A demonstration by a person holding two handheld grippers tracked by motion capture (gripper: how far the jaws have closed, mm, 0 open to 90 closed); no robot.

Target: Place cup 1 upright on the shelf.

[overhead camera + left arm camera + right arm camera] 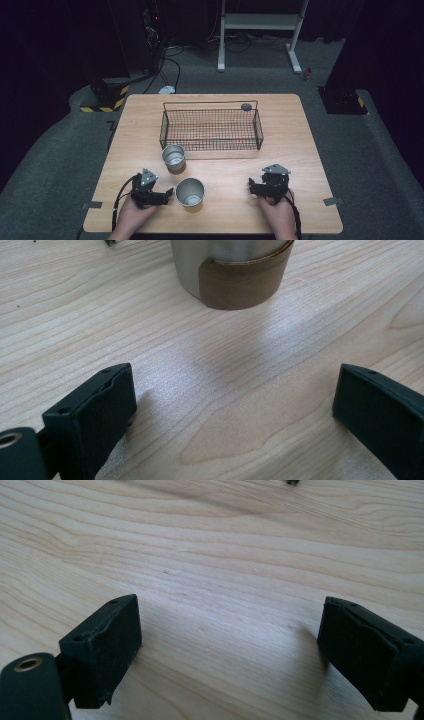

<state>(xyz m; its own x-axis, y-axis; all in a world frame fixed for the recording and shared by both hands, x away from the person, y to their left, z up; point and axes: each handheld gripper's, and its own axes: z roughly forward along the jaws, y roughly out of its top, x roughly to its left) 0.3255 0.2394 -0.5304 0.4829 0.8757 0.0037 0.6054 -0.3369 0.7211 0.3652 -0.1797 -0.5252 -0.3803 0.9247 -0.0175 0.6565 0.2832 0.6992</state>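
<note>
High view: left tool [170,192], jaws wide and empty, should straddle the near cup [190,192] squarely, below the basket [210,129]; right tool [252,186] gapes, empty.

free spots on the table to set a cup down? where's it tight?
Bare wood between the near cup and the right gripper, and on the strips either side of the wire basket. The basket's mesh floor also looks bare. Tight spot: the left gripper, near cup and far cup cluster front-left of the table.
</note>
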